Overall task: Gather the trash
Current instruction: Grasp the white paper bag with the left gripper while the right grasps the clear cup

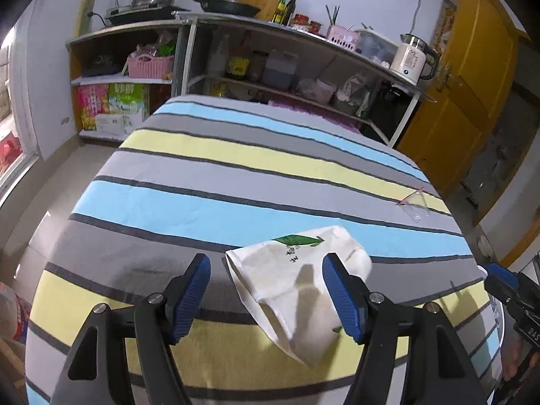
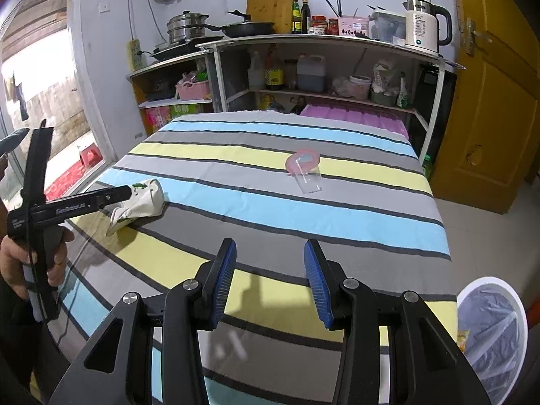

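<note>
Both grippers gape wide over the striped cloth (image 2: 270, 202), the left gripper (image 1: 266, 292) straddling a crumpled white paper bag (image 1: 297, 283), the right gripper (image 2: 270, 278) empty, with a clear plastic cup (image 2: 305, 172) beyond and a lined bin (image 2: 492, 334) beside it.

Right claw (image 2: 270, 280) gapes above striped cloth (image 2: 270, 209)
</note>
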Available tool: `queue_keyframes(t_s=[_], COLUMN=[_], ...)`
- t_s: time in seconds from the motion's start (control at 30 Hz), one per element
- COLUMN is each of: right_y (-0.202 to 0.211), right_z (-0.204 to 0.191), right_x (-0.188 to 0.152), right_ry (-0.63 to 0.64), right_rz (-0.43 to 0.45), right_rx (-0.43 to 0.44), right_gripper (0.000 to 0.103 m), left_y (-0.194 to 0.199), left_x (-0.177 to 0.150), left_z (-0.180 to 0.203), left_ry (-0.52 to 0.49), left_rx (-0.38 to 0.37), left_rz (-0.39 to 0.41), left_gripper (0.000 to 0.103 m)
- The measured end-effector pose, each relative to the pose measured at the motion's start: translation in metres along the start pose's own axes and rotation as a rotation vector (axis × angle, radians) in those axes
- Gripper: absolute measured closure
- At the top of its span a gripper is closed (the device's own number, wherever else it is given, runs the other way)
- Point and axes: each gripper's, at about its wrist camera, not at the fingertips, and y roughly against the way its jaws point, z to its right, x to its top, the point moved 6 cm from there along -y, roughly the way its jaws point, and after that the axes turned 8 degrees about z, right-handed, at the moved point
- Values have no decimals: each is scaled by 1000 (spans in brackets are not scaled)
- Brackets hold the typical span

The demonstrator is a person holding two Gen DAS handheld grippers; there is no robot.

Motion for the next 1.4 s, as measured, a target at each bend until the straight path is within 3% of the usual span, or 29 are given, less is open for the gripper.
queue_keyframes(t_s=[0.27, 0.53, 0.6, 0.7, 1.0, 1.2, 1.3, 1.33, 1.4], right_y=[-9, -32, -39, -50, -82, -111, -124, -128, -133], right_z=[8, 10, 11, 13, 23, 32, 36, 36, 36], right_x=[11, 24, 26, 30, 40, 42, 41, 41, 40], right_ry=[-2, 24, 31, 47, 86, 99, 93, 94, 95], right_rz=[4, -7, -14, -22, -49, -85, -104, -109, -117], right_rx=[-10, 0, 5, -2, -12, -7, -3, 0, 4], right_gripper=[60, 60, 60, 60, 60, 53, 53, 53, 53], left_y=[-19, -21, -20, -18, -9, 4, 8, 8, 4], left_x=[-2, 0, 0, -1, -6, -16, -14, -13, -10], left_z=[3, 6, 5, 3, 0, 12, 14, 14, 11], left_ry=[15, 21, 27, 44, 88, 37, -12, -26, -47], left_rx=[-23, -21, -9, -9, -55, -130, -121, -111, -82], left_rz=[-57, -52, -50, -47, -53, -71, -56, -53, -52], left_gripper=[35, 36, 49, 62, 83, 84, 82, 79, 61])
